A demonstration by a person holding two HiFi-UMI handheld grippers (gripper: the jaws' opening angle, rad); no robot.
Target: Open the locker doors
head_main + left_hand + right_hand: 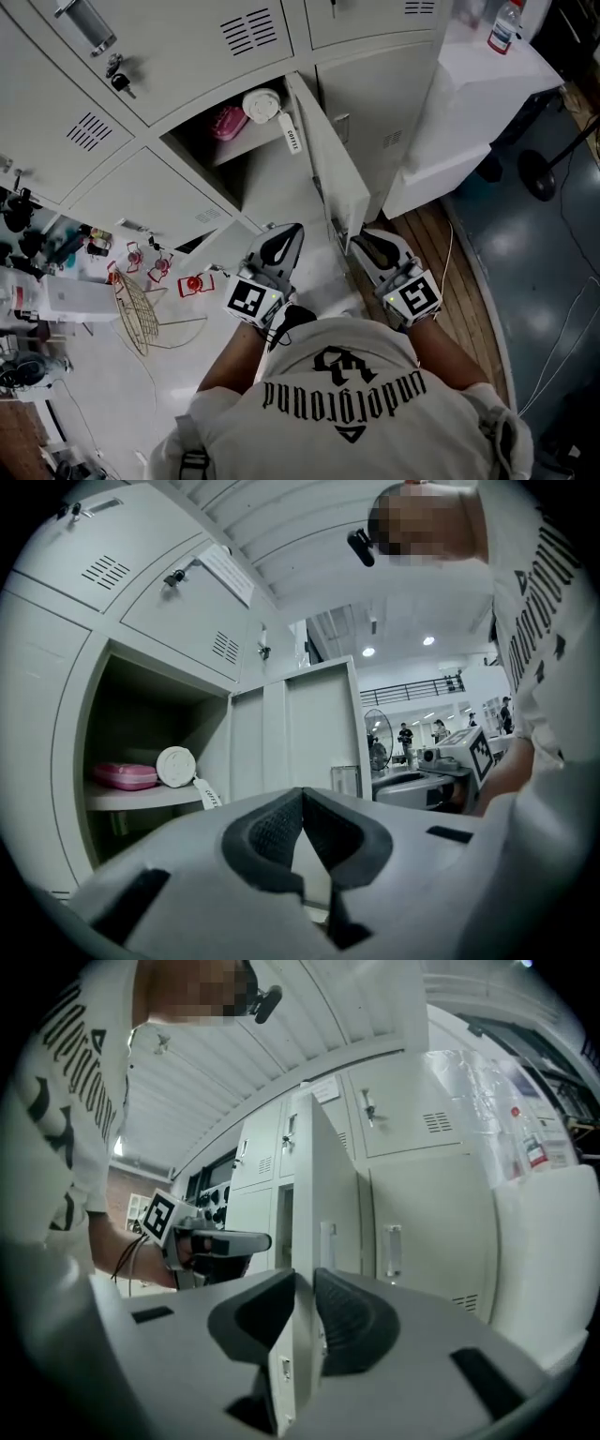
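Observation:
A bank of pale grey lockers fills the head view. One locker door [330, 159] stands swung out, edge toward me. My right gripper [361, 240] is shut on that door's free edge; in the right gripper view the door [314, 1204] runs between the pads, with the gripper [305, 1283] pressing on both its sides. My left gripper [281, 236] hangs just left of the door, shut and empty [302, 794]. The open compartment holds a pink case [228, 122] and a white roll [262, 105] with a hanging tag. The other doors [159, 37] are closed.
A key hangs in the lock [120, 81] of an upper-left door. A white cabinet [478, 84] with a bottle [504, 26] stands right of the lockers. A fan base [539, 174] and cables lie on the floor at right. A wire basket [136, 309] sits at left.

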